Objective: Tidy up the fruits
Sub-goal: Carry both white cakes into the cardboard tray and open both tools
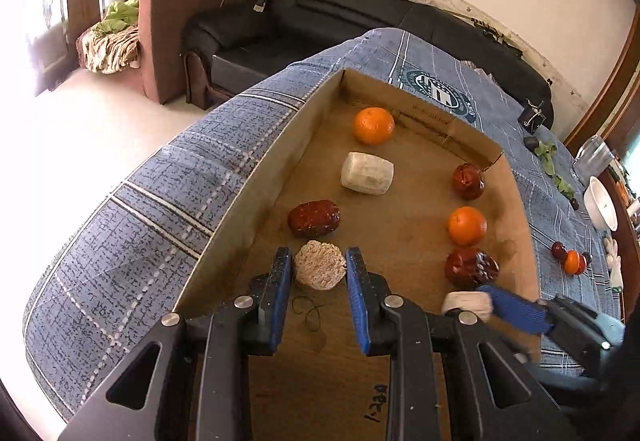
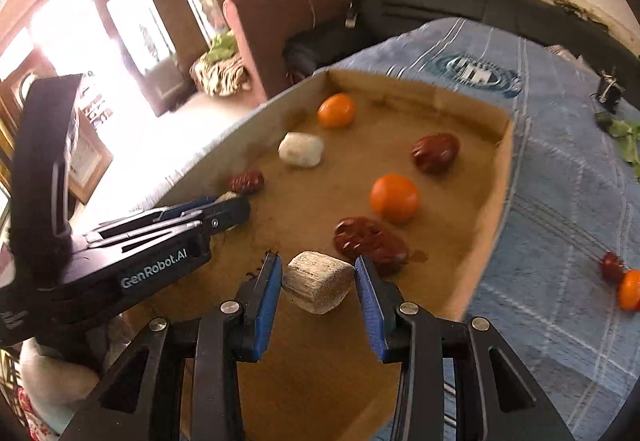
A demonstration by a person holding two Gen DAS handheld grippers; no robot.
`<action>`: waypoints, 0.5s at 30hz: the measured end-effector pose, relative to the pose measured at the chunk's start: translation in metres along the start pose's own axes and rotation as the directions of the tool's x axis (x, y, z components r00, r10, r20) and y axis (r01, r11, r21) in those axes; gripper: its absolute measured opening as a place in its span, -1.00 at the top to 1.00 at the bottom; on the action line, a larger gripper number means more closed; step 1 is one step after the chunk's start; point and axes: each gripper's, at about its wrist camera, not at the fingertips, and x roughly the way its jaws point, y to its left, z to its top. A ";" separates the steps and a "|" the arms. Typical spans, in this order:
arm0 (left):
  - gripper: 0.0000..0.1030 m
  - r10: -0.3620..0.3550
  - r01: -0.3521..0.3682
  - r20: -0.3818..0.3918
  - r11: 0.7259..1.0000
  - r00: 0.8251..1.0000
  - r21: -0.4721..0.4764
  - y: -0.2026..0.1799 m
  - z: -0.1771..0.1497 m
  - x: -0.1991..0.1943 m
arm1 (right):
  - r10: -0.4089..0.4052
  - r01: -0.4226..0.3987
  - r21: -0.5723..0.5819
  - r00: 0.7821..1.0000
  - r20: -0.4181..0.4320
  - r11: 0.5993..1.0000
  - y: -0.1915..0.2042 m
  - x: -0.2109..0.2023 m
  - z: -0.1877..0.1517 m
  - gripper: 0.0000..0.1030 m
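Note:
A shallow cardboard tray (image 1: 240,193) on a blue cloth holds two rows of fruit. The left row has an orange (image 1: 373,125), a white chunk (image 1: 367,174), a dark red date (image 1: 314,217) and a pale round piece (image 1: 320,270). My left gripper (image 1: 319,261) is open around that pale piece. The right row has a date (image 2: 435,152), an orange (image 2: 394,198), a date (image 2: 370,241) and a pale block (image 2: 318,282). My right gripper (image 2: 319,269) is open, its fingers either side of that block.
More fruit, a date (image 2: 613,266) and an orange (image 2: 630,289), lies on the blue cloth (image 2: 560,241) right of the tray. A white bowl (image 1: 602,209), green leaves (image 1: 550,161) and a black clip (image 1: 534,115) sit further right. A black sofa (image 1: 320,13) stands behind.

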 end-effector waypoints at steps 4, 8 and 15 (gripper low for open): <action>0.48 -0.004 0.004 -0.008 1.000 1.000 0.000 -0.002 0.000 0.005 | -0.012 0.012 -0.023 1.000 0.001 1.000 0.006 0.004 0.003 0.16; 0.47 -0.013 0.013 -0.005 1.000 1.000 -0.010 0.000 0.000 0.004 | -0.039 0.040 -0.055 0.999 0.016 0.998 0.011 0.005 0.002 0.15; 0.16 -0.032 0.033 0.031 0.999 0.999 -0.023 -0.001 -0.001 -0.012 | -0.072 0.077 -0.079 0.995 0.064 0.994 0.018 -0.012 -0.003 -0.09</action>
